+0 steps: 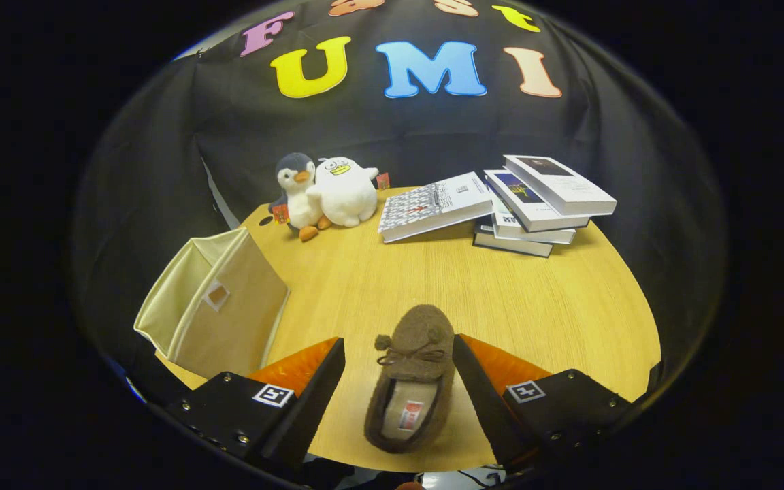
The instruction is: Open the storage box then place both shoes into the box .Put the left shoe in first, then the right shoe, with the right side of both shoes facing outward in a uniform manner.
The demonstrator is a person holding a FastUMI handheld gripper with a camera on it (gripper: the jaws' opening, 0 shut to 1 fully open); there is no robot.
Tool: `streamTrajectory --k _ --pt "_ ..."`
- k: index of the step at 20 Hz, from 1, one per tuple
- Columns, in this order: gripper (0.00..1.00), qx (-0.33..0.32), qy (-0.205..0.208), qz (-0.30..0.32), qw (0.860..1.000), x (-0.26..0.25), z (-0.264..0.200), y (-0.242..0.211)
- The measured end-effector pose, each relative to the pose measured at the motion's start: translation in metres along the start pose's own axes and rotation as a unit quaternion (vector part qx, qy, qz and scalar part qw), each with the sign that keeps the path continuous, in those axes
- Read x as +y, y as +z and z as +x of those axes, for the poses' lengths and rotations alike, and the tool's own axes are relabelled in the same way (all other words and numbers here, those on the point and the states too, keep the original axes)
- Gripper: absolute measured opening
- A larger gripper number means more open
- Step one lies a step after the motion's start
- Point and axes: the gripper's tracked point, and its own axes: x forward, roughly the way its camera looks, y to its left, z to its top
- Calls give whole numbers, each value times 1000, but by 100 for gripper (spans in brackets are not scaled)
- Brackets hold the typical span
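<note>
A brown fuzzy slipper [414, 325] with a bow and pompom lies on the wooden table [542, 306], toe pointing away from me. It sits between my fingers, with its heel end towards me. My gripper [397, 352] is open around it: the right finger is at the slipper's side, and a gap of bare table separates the left finger from it. A beige fabric storage box [229, 327] stands to the left, beyond the left finger, near the table's edge. Its open top shows a pale inside, and I cannot see what it holds.
Two plush toys, a penguin [297, 194] and a white duck [346, 190], sit at the back of the table. Several books [528, 204] are stacked at the back right. Bare tabletop lies between the slipper and these things.
</note>
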Motion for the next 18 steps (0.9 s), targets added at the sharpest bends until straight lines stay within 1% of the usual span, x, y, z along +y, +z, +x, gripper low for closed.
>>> streamTrajectory --k 11,15,17,18 --pt "98 74 -30 -32 996 -43 34 -70" --pt "98 96 -28 -18 995 -47 49 -81" --pt "92 100 -26 -6 995 -46 55 -82" --pt "81 103 -25 -2 994 -45 58 -81"
